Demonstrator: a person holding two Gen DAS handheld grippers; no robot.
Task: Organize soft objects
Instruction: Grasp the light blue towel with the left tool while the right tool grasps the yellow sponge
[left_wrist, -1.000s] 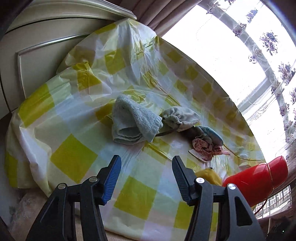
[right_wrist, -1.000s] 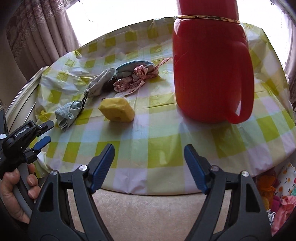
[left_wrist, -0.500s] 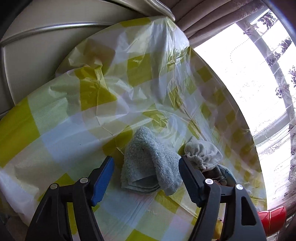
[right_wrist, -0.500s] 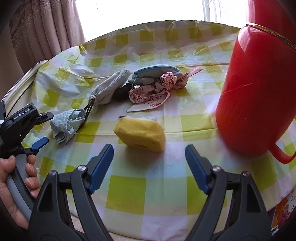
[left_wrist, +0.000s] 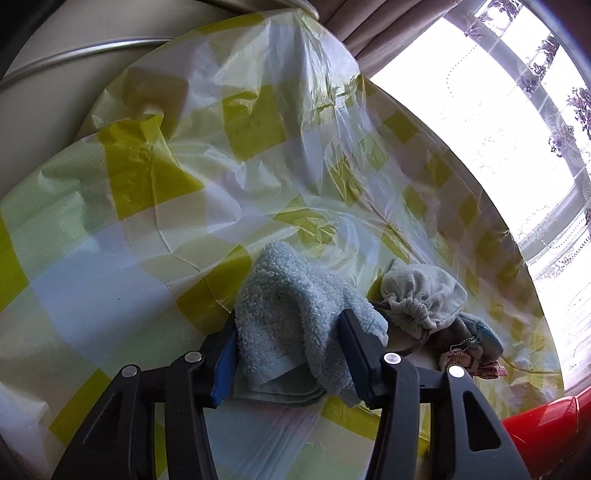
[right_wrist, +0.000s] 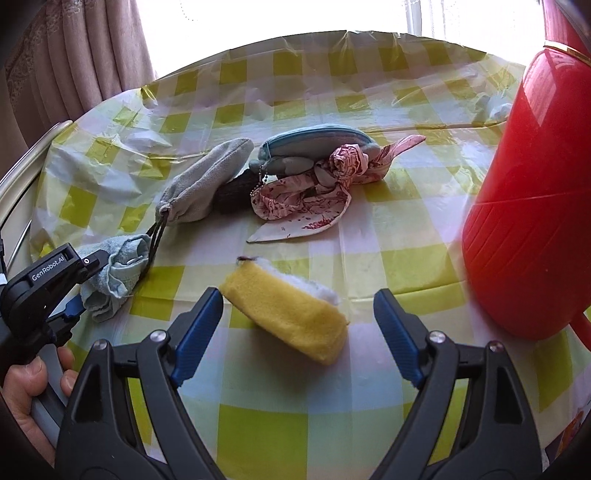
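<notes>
Yellow sponge (right_wrist: 286, 314) long axis diagonal, between right jaws.

We record a pale blue towel (left_wrist: 291, 314), a grey drawstring pouch (right_wrist: 207, 184), a pink-and-white patterned cloth (right_wrist: 314, 192), a yellow sponge (right_wrist: 291, 314) with white backing, a red jug (right_wrist: 532, 206), and a yellow-and-white checked tablecloth (right_wrist: 258, 435).

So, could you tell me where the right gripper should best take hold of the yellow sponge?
Probably across its narrow width, at mid-length. The yellow sponge lies as a slanted block between the open fingers of the right gripper, so come straight forward, low over the tablecloth, turning slightly to square the pads with its long sides.
</notes>
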